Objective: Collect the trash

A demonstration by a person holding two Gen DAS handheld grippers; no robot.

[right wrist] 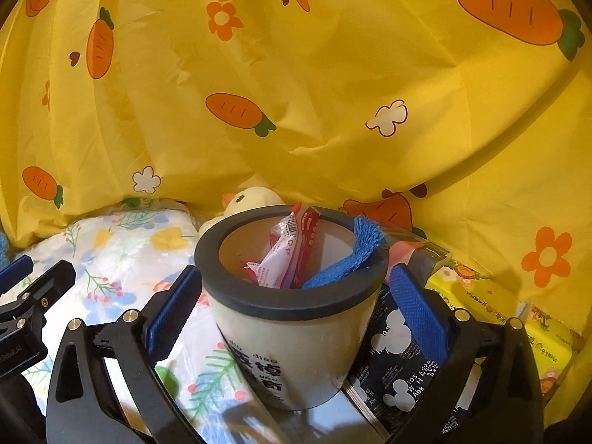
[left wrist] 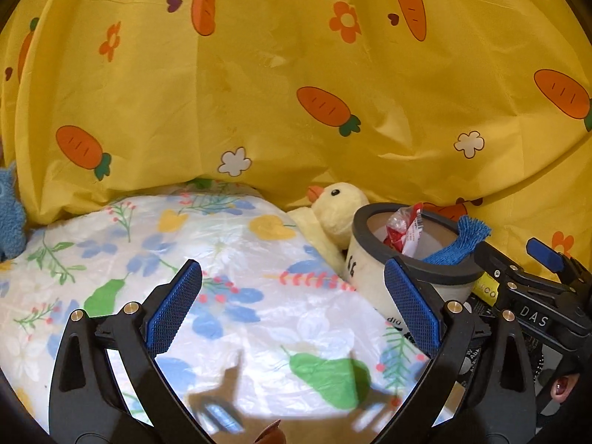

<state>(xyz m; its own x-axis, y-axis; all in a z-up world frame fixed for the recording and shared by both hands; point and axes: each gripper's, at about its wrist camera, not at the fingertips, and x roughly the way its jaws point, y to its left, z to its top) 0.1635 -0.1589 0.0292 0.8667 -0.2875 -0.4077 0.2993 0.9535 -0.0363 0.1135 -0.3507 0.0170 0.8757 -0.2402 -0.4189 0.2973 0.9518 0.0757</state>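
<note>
Standing on the flowered counter (right wrist: 122,259) between the spread, empty right claw (right wrist: 296,318), the bin (right wrist: 296,340) looks light and stiff, best gripped across its smooth wall below the dark rim, while the left claw (left wrist: 296,307) gapes empty beside it, holding nothing.

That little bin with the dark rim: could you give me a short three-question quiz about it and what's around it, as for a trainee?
1. True or false: the bin is empty.
2. Which toy sits behind the bin? A) blue bear B) yellow duck C) red car
3. Fill in: the jaws of the right gripper stand ____ on either side of the bin.

Key: 1 false, a red-and-white wrapper and a blue cloth are in it. 2 B, the yellow duck. 3 open, not pressing on it.
</note>
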